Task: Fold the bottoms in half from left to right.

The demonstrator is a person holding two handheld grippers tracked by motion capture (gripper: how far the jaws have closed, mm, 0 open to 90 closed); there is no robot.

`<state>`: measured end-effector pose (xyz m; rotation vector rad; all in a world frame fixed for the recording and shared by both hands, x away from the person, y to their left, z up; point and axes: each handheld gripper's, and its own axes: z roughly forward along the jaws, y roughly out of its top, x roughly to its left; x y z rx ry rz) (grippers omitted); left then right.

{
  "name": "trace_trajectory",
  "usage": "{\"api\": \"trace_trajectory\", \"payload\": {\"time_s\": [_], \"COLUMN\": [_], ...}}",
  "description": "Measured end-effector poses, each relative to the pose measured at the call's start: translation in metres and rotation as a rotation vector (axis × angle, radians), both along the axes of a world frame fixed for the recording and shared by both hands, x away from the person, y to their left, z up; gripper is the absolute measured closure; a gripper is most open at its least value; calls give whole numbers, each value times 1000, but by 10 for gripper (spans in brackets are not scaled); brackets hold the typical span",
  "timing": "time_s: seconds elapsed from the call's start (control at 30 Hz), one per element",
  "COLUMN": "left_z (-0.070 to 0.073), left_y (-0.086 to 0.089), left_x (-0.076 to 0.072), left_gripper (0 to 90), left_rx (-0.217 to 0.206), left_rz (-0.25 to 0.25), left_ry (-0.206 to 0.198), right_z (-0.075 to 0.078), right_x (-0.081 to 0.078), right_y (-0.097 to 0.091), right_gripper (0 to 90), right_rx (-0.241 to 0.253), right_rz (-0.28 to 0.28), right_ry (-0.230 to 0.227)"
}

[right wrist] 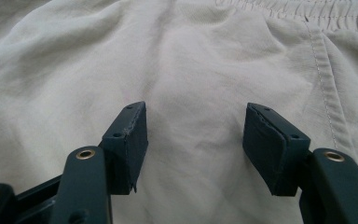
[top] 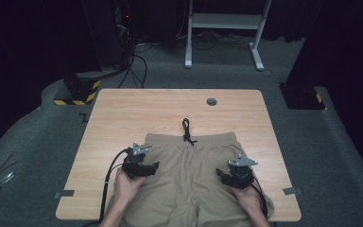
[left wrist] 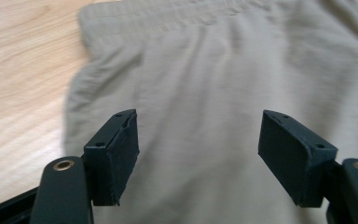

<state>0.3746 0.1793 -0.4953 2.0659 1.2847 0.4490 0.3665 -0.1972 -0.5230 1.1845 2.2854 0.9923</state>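
Note:
A pair of beige shorts (top: 189, 165) lies flat on the wooden table (top: 123, 113), waistband toward the far side, with a black drawstring (top: 186, 130) trailing from it. My left gripper (top: 144, 168) hovers over the shorts' left side, jaws wide apart above the cloth (left wrist: 196, 116) and nothing between them. Over the shorts' right side, my right gripper (top: 229, 177) also stands open, with bare fabric (right wrist: 196, 116) and a side seam (right wrist: 326, 88) beyond its jaws.
A round grommet (top: 211, 101) sits in the table's far edge. Tape marks (top: 64, 194) (top: 289, 191) lie near the front corners. Beyond the table are a white desk frame (top: 224, 28) and cables on grey carpet.

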Motion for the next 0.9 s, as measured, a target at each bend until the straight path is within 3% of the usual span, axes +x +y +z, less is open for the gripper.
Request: {"api": "trace_trajectory", "payload": {"time_s": [0.33, 0.5, 0.6, 0.73, 0.9], "left_z": [-6, -13, -19, -21, -22], "left_y": [23, 29, 30, 27, 20], "left_x": [30, 43, 48, 49, 49], "left_gripper": [268, 285, 285, 299, 336], "left_rx": [36, -3, -14, -22, 23], "left_rz": [121, 162, 161, 151, 118], "left_ry": [16, 14, 34, 9, -18], "right_z": [0, 0, 0, 0, 0], "right_x": [0, -1, -1, -1, -1], "right_y": [1, 1, 1, 1, 1], "right_gripper": [402, 401, 399, 399, 398], "right_rx": [-3, -3, -4, -6, -6], "right_rz": [-5, -7, -9, -9, -9], "right_ry": [-1, -1, -2, -2, -2]}}
